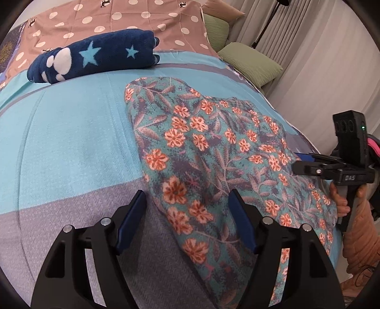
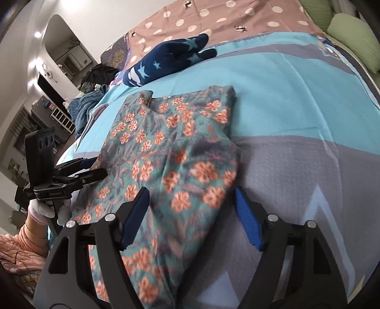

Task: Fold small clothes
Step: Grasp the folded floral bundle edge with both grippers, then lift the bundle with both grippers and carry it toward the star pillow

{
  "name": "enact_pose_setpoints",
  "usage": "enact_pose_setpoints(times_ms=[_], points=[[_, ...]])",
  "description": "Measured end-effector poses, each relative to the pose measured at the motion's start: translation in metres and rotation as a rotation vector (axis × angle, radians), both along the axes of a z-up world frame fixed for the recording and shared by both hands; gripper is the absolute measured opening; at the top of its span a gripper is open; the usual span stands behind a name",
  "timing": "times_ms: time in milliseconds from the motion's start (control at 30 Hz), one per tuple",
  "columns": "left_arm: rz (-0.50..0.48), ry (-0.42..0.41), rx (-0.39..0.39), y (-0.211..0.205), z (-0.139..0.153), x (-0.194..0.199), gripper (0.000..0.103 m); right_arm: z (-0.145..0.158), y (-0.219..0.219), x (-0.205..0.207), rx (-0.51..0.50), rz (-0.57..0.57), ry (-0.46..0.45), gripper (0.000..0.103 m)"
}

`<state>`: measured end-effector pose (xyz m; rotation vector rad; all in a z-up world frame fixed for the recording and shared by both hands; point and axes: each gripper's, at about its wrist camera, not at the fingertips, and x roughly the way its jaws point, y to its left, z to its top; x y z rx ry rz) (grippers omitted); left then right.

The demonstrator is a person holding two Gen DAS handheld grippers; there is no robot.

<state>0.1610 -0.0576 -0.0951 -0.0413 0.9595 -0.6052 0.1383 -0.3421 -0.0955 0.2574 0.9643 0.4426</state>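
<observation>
A teal garment with orange flowers (image 1: 213, 152) lies spread on the bed; it also shows in the right wrist view (image 2: 171, 152). My left gripper (image 1: 187, 197) is open, its jaws astride the garment's near left edge just above the cloth. My right gripper (image 2: 191, 197) is open over the garment's near right edge. In the left wrist view the right gripper (image 1: 301, 164) sits at the garment's right side. In the right wrist view the left gripper (image 2: 99, 172) sits at its left side.
A folded navy garment with stars (image 1: 95, 57) lies farther back on the bed, also in the right wrist view (image 2: 166, 61). The bedspread (image 1: 71, 133) is turquoise and grey, with a dotted brown sheet (image 1: 133, 21) behind. Green pillows (image 1: 251, 61) and curtains stand at right.
</observation>
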Motion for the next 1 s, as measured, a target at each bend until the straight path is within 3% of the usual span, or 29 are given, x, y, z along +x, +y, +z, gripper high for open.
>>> enact_pose_setpoints(times_ms=[200, 400, 433, 467, 600, 633, 667, 900, 1000], points=[[-0.022, 0.029, -0.079, 0.004, -0.003, 0.019, 0.072, -0.001, 0.010, 0.021, -0.013, 0.031, -0.028, 0.074], [-0.035, 0.049, -0.145, -0.003, -0.005, 0.050, 0.072, -0.002, 0.010, 0.041, 0.010, 0.034, -0.034, 0.065], [-0.033, 0.045, -0.141, -0.005, -0.005, 0.053, 0.068, -0.002, 0.011, 0.042, 0.012, 0.033, -0.035, 0.063], [-0.032, 0.038, -0.129, -0.008, -0.005, 0.054, 0.059, -0.003, 0.011, 0.042, 0.013, 0.035, -0.037, 0.059], [-0.034, -0.012, -0.054, -0.016, -0.001, 0.051, 0.030, 0.000, 0.016, 0.036, 0.010, 0.053, -0.052, 0.033], [-0.044, -0.027, -0.043, -0.018, 0.001, 0.048, 0.019, 0.002, 0.019, 0.034, -0.001, 0.053, -0.061, 0.030], [-0.051, -0.038, -0.034, -0.019, 0.003, 0.047, 0.016, 0.004, 0.021, 0.032, -0.011, 0.052, -0.069, 0.026], [-0.073, -0.246, 0.046, -0.035, 0.043, 0.015, 0.014, 0.035, 0.024, 0.012, -0.015, 0.025, -0.173, 0.021], [-0.081, -0.297, 0.047, -0.038, 0.060, 0.006, 0.014, 0.051, 0.024, 0.001, -0.025, 0.010, -0.223, 0.021]])
